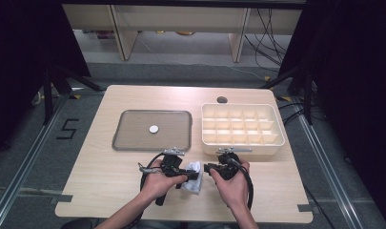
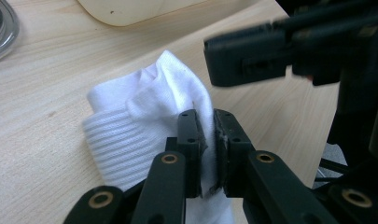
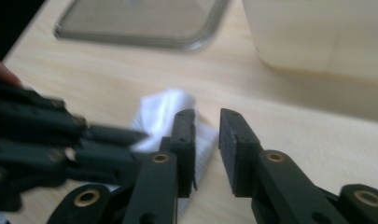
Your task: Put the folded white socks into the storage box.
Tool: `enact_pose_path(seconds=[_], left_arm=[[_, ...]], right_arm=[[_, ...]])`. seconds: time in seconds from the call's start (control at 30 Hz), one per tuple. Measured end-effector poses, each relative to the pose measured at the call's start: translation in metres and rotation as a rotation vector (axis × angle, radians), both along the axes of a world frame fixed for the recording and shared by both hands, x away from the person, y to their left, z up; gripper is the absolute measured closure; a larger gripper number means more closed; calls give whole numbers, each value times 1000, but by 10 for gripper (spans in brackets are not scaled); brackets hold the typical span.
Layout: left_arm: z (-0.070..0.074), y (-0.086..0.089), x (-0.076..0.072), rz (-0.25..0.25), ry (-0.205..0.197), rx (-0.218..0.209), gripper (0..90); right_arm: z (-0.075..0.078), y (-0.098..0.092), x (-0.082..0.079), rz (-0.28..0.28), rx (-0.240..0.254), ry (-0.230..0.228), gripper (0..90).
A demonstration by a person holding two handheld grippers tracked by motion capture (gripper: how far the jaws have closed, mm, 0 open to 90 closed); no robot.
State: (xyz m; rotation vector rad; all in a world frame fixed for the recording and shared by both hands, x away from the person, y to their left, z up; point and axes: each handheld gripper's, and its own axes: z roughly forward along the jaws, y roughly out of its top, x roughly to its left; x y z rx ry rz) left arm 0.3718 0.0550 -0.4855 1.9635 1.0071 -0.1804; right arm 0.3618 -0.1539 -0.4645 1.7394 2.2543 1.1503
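The left gripper (image 2: 206, 123) has its jaws closed on a fold of the white sock (image 2: 144, 121), the cloth pinched between the pads. The right gripper (image 3: 207, 122) has its jaws parted, with nothing between the pads. The sock lies on the wooden table (image 1: 105, 176), near its front edge, between both grippers, below the compartment box (image 1: 242, 128) and the tray (image 1: 152, 130).
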Motion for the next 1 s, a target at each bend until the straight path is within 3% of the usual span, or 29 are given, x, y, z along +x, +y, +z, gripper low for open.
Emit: enact_pose_path(seconds=[0.13, 0.23, 0.27, 0.33, 0.37, 0.4, 0.43, 0.47, 0.5, 0.57, 0.6, 0.63, 0.67, 0.7, 0.73, 0.83, 0.87, 1.0], left_arm=[[-1, -1, -1, -4, 1, 1, 811], [-1, -1, -1, -8, -1, 3, 811], [-1, -1, -1, -12, 0, 2, 810], [-1, -2, -1, -14, 1, 1, 811], [-1, -2, -1, -7, 0, 4, 811], [-2, -3, -2, -8, 1, 9, 811], [-2, -3, -2, -8, 1, 9, 810], [-2, -4, -3, -8, -4, 13, 810], [-2, -3, -2, -16, -1, 6, 809], [-1, -3, -3, -10, -14, 7, 804], [0, -3, -4, -9, -14, 9, 795], [2, -2, -5, -17, -15, 6, 776], [4, -2, -6, -9, -21, 3, 759], [7, 0, -9, -14, -40, 8, 746], [11, 1, -12, -15, -57, 13, 737], [17, 5, -22, -28, -77, 14, 730], [17, 7, -24, -36, -73, 8, 730], [16, 9, -33, -36, -78, 11, 744]], right_arm=[[5, 6, 9, 24, 54, -17, 725], [4, 13, 10, 10, 84, 35, 729], [1, 12, 13, 34, 63, 12, 741], [-2, 13, 13, 34, 60, 18, 765], [-4, 15, 13, 40, 50, 27, 838], [-4, 16, 11, 27, 38, 55, 856], [-6, 16, 11, 53, 45, 24, 867], [-4, 18, 9, 18, 35, 67, 872], [-3, 18, 9, 15, 16, 74, 873], [-3, 19, 9, 15, 4, 71, 875], [-4, 19, 9, 20, 22, 67, 876], [-4, 17, 10, 33, 1, 64, 876], [-3, 20, 9, -2, 27, 88, 876], [-5, 17, 11, 14, 2, 64, 876], [-5, 17, 11, 17, 33, 66, 876], [-7, 15, 12, 41, 32, 41, 876], [-6, 15, 11, 18, 26, 68, 876], [-8, 17, 10, -5, 11, 81, 876]])
